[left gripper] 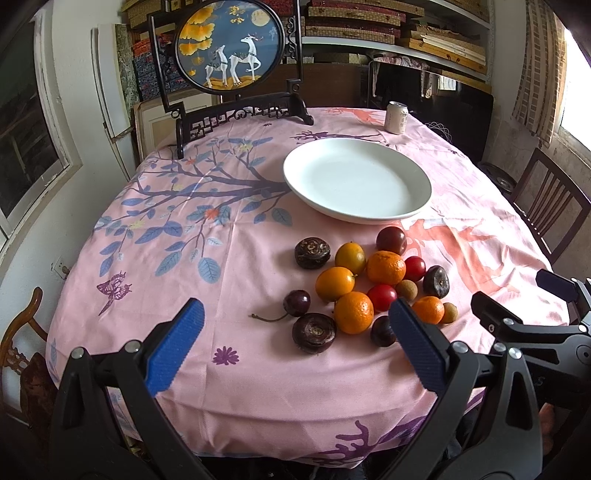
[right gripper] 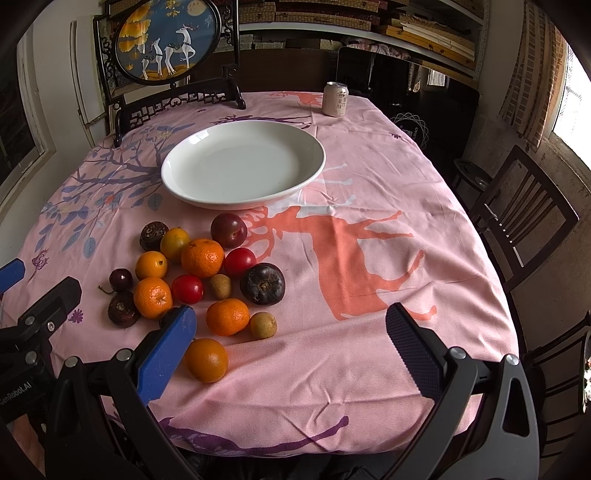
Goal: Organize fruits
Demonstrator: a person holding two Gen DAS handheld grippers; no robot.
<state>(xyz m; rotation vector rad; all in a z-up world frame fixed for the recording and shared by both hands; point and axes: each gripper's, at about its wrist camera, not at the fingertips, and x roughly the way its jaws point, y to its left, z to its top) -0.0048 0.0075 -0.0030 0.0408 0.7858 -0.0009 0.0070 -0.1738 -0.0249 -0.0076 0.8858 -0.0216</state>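
A home dining room: clothed table (left gripper: 258, 369), wooden chair (right gripper: 517, 221), cluttered shelves (left gripper: 424, 33).

White plate (left gripper: 421, 192), pink floral tablecloth (left gripper: 258, 369), orange mandarins (left gripper: 385, 266).

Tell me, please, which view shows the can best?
The right wrist view: the can stands nearer the centre there, with its printed label facing the camera. In the left wrist view the can looks smaller and its label is unreadable.
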